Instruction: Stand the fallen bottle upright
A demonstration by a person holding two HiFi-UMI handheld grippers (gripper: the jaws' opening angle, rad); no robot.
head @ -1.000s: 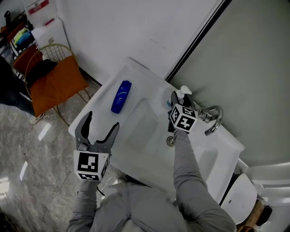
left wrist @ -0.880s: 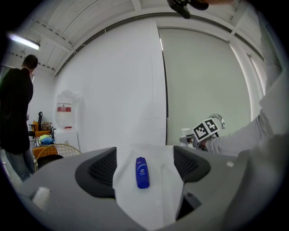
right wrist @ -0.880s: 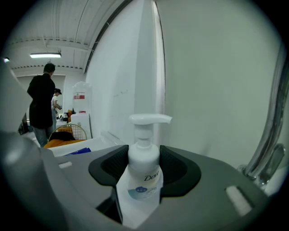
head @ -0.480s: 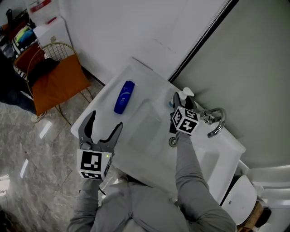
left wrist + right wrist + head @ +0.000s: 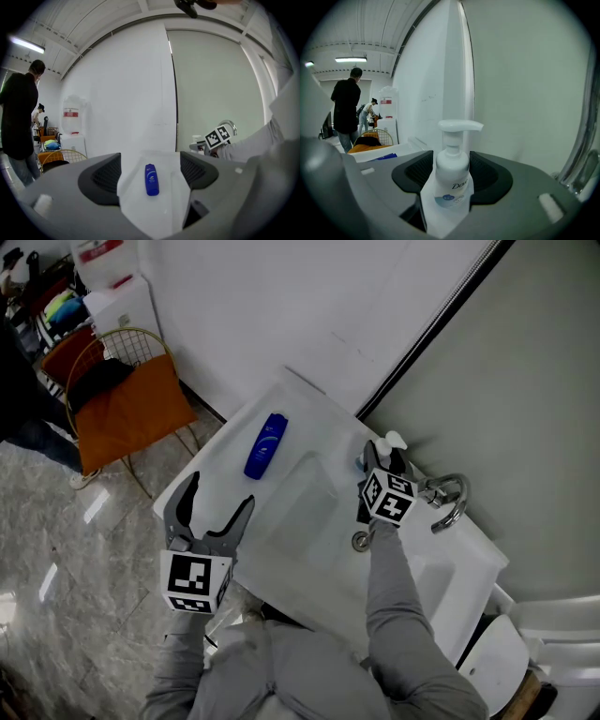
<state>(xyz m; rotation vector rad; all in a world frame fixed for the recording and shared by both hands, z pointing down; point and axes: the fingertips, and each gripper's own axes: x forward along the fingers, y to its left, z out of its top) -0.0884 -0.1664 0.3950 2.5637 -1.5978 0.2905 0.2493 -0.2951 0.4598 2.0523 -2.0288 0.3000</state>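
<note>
Head view, the task's thing: the blue bottle [image 5: 265, 446] lies flat on the far left part of the white counter [image 5: 281, 554], well apart from both tongs.
Head view, left gripper [image 5: 220, 495]: it hovers at the counter's near edge with jaws spread wide and nothing in them, aimed roughly at the blue bottle.
Head view, right gripper [image 5: 382, 457]: it sits at the back of the counter just beside the faucet [image 5: 450, 498], around a white pump bottle [image 5: 392, 440] that stands upright.
Left gripper view: the blue bottle shows lengthwise in the gap between the wide jaws, but it lies ahead on the counter and is not yet reached.
Right gripper view: the pump bottle stands between the jaws with a pad close on each side. The jaws have just been opening, and the pads seem no longer to press.
Step in hand: probably letting the pump bottle go, with the lying blue bottle next.
Doing it well: draw the right gripper straight back so no pad drags the pump bottle. Bring the left jaws across the blue bottle's width, pivot it onto its base, and loosen only once it stands alone.
Risk: the smooth bottle may slip or roll.
</note>
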